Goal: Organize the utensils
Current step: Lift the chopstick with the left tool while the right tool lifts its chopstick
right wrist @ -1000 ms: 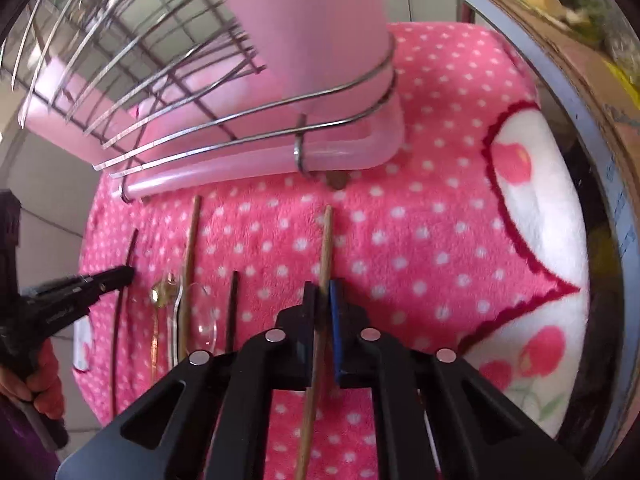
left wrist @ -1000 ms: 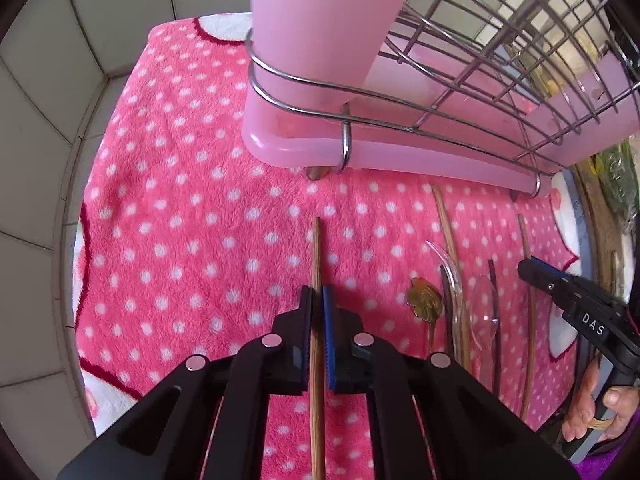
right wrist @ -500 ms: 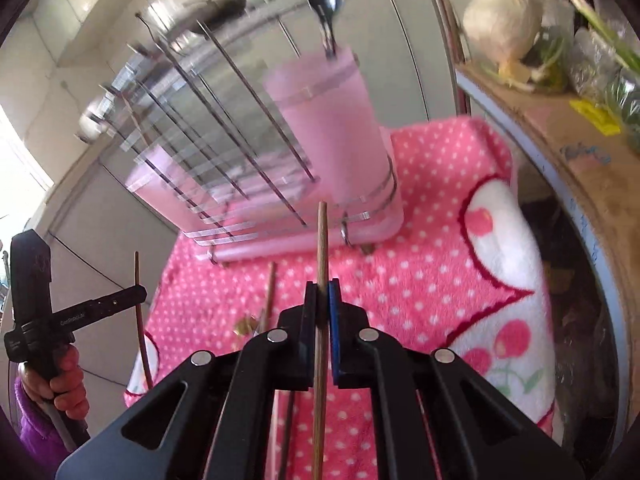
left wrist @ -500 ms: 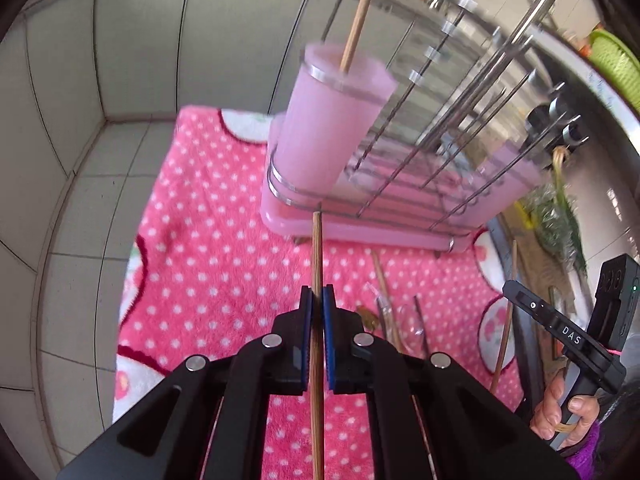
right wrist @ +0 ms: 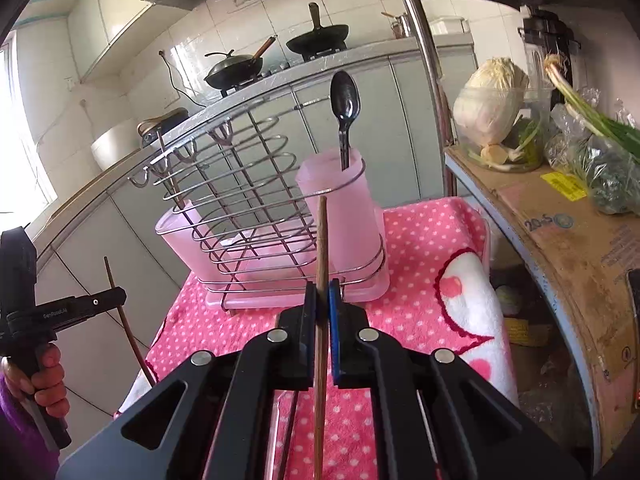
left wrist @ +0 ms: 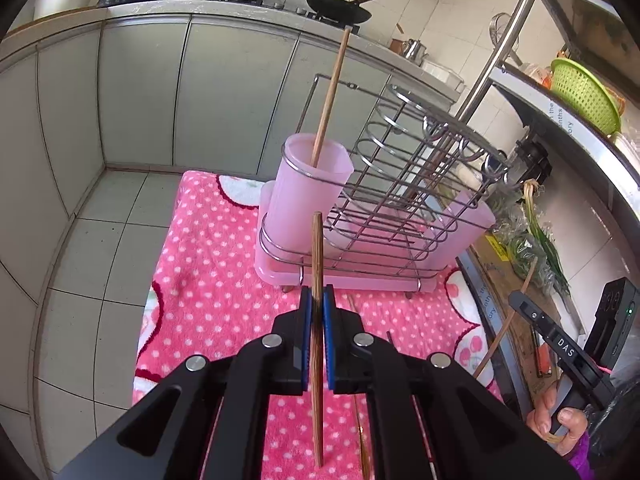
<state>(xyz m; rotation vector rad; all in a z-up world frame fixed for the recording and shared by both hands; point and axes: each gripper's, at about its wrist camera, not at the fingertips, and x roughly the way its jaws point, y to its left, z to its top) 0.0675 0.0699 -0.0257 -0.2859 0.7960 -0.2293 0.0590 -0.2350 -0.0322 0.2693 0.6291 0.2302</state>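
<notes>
My left gripper (left wrist: pixel 316 300) is shut on a wooden chopstick (left wrist: pixel 317 248) held upright above the pink dotted towel (left wrist: pixel 208 280). My right gripper (right wrist: pixel 322 294) is shut on another wooden chopstick (right wrist: pixel 322 236), also lifted. A wire dish rack (left wrist: pixel 404 184) stands on the towel with a pink cup at each end. The near cup (left wrist: pixel 308 196) in the left wrist view holds one chopstick (left wrist: pixel 330 96). The cup (right wrist: pixel 340 208) near my right gripper holds a black spoon (right wrist: pixel 345 104). Each gripper shows in the other's view, the right one (left wrist: pixel 520 300) and the left one (right wrist: pixel 116 294).
A few utensils (left wrist: pixel 356 308) lie on the towel below my grippers, mostly hidden. Grey cabinets (left wrist: pixel 140 92) stand behind the rack. A cardboard shelf with cabbage and greens (right wrist: pixel 492 100) runs along the right. The tiled floor (left wrist: pixel 92 248) lies left of the towel.
Both grippers have risen from the towel with their chopsticks and pulled back, so the rack and its cups now show whole.
</notes>
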